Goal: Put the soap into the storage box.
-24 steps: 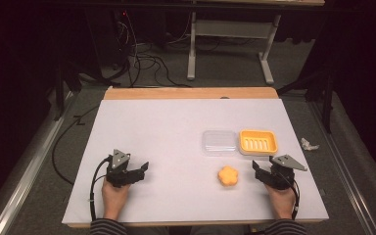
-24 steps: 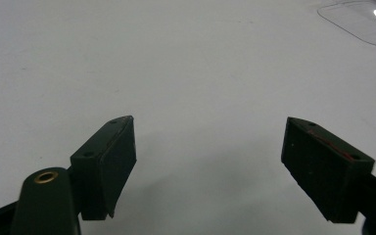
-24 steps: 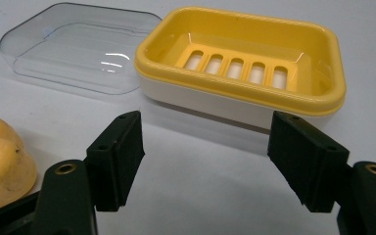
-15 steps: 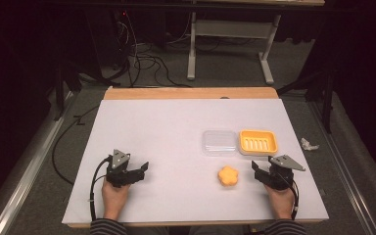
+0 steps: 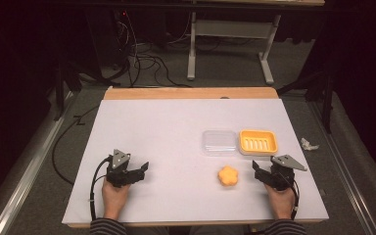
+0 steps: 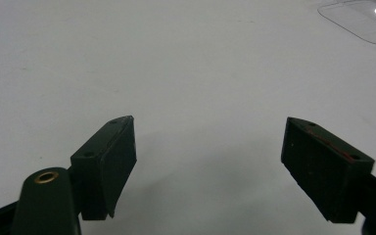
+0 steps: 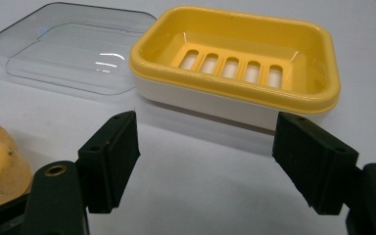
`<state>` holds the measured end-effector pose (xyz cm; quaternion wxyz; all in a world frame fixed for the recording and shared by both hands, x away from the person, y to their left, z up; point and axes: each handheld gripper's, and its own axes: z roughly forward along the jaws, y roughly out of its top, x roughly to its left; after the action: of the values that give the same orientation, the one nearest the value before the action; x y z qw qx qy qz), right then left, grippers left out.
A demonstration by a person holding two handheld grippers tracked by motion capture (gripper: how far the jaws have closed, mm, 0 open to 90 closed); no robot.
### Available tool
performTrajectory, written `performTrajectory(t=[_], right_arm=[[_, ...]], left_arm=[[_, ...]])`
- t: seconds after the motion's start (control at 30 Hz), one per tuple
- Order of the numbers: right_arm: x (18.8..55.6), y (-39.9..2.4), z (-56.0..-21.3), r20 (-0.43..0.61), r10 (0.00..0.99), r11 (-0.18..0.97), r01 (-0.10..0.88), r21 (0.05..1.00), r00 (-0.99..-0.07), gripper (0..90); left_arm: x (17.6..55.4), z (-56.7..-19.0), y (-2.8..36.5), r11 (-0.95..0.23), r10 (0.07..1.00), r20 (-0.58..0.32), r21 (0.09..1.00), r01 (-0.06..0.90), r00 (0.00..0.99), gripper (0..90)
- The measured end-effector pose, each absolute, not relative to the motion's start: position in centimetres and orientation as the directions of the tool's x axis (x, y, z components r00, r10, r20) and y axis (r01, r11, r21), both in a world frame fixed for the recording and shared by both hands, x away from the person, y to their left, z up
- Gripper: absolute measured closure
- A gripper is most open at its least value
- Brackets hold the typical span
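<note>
Soap [image 5: 228, 176] lies untouched near the yellow dish [image 5: 258, 141]; both grippers [image 5: 132, 171] [image 5: 260, 172] unmoved, jaws released, grasp pending.

One camera sits high above the person's side of the white table [image 5: 176, 147] and looks forward and down, from far off. The left gripper view is very low and close, looking out between its own jaws over bare table, with a corner of the clear lid [image 6: 367, 19] far away. The right gripper view is low and close too, facing the yellow soap dish [image 7: 235, 63] and that lid [image 7: 68, 49], which the high view shows as well [image 5: 258, 142] [image 5: 219, 142].
</note>
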<state>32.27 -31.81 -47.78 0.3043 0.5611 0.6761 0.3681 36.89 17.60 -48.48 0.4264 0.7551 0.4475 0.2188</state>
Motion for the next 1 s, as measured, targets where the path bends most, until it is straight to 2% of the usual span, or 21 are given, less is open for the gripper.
performTrajectory(t=[0.17,0.37,0.8,1.0], right_arm=[[32.3,-31.9,-47.7,0.018,0.980,0.093,0.537,0.838,-0.196,25.1],[32.2,-32.2,-47.5,0.035,0.986,0.060,0.537,0.842,-0.164,22.2],[30.9,-32.1,-46.2,0.068,0.969,0.070,0.522,0.850,-0.240,21.5],[30.2,-31.8,-45.6,0.084,0.961,0.068,0.516,0.854,-0.265,18.3]], left_arm=[[36.9,-48.5,17.6,-0.237,0.861,-0.051,0.839,0.490,0.505,21.3],[36.9,-48.5,17.6,-0.236,0.861,-0.053,0.840,0.489,0.506,21.2],[36.9,-48.5,17.6,-0.238,0.862,-0.051,0.838,0.491,0.505,21.2],[36.9,-48.5,17.6,-0.236,0.862,-0.052,0.840,0.489,0.504,21.2]])
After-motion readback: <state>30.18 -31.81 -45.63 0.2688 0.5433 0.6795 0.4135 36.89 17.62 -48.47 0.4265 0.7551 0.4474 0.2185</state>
